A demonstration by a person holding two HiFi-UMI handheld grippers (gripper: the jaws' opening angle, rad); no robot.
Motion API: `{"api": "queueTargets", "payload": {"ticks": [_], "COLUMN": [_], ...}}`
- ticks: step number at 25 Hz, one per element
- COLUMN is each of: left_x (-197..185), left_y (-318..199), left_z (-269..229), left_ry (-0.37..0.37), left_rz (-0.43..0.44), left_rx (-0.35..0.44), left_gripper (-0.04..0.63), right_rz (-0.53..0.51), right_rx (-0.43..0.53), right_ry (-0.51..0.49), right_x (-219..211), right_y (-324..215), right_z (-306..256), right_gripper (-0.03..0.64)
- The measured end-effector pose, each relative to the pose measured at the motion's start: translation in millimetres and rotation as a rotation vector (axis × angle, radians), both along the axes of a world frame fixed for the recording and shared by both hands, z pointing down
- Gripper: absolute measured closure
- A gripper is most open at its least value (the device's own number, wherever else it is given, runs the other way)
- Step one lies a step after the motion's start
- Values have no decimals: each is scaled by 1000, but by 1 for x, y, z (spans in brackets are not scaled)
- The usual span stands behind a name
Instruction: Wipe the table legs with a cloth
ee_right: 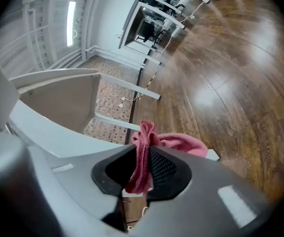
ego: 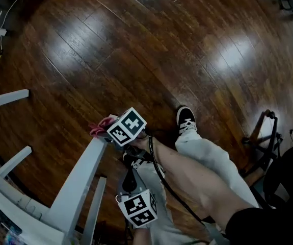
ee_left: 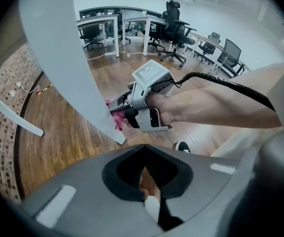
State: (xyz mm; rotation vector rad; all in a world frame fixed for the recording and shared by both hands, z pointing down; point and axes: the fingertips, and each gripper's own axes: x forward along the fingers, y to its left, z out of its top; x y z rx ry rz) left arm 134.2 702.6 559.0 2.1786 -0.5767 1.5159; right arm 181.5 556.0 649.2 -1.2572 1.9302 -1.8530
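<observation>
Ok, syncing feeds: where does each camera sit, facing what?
Head view: on the head, steeply down at dark wooden floor; forearm, trousers, both grippers show.
Left gripper view: on the left gripper, facing the right gripper and hand at the white table leg.
Right gripper view: along its jaws, shut on the pink cloth.
All share cloth and leg.

Pink fabric cloth point(ee_right: 151, 147) is sitting btw the jaws of the right gripper point(ee_right: 141, 171) and pressing vs the floor end of the slanted grey metal table leg point(ego: 80, 180), on the leg's R side in head view. Left gripper point(ee_left: 145, 181) is hanging nearer the person, behind the right one, R of the leg & apart from it. Black-and-white shoe point(ego: 186, 120) is standing on the dark wooden plank floor point(ego: 136, 45), R of the cloth. Black office chairs point(ee_left: 174, 26) are standing well behind, across the rm.
</observation>
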Motion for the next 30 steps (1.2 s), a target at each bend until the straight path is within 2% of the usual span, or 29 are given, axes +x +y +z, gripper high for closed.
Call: {"api": "queueTargets", "payload": {"ticks": [5, 10, 15, 21, 26, 30], "left_x": [0, -4, 0, 14, 37, 59], "left_y": [4, -17, -36, -33, -30, -34], "left_z": [-60, -107, -155, -197, -231, -254], "left_ry": [48, 95, 199, 285, 277, 279], "left_rz": [-13, -99, -171, -212, -235, -284], "left_rx": [15, 48, 75, 80, 129, 205], "left_gripper": [595, 594, 595, 594, 594, 595], "right_rz": [-25, -41, -61, -118, -214, -339], "right_rx": [101, 202, 273, 364, 431, 493], "right_ry": [-13, -11, 5, -36, -126, -116], "right_x": [-5, -8, -12, -13, -7, -8], "right_y": [-7, -6, 0, 8, 21, 28], "right_z": [-112, -204, -282, -343, -380, -393], "right_gripper": [560, 560, 560, 560, 560, 560]}}
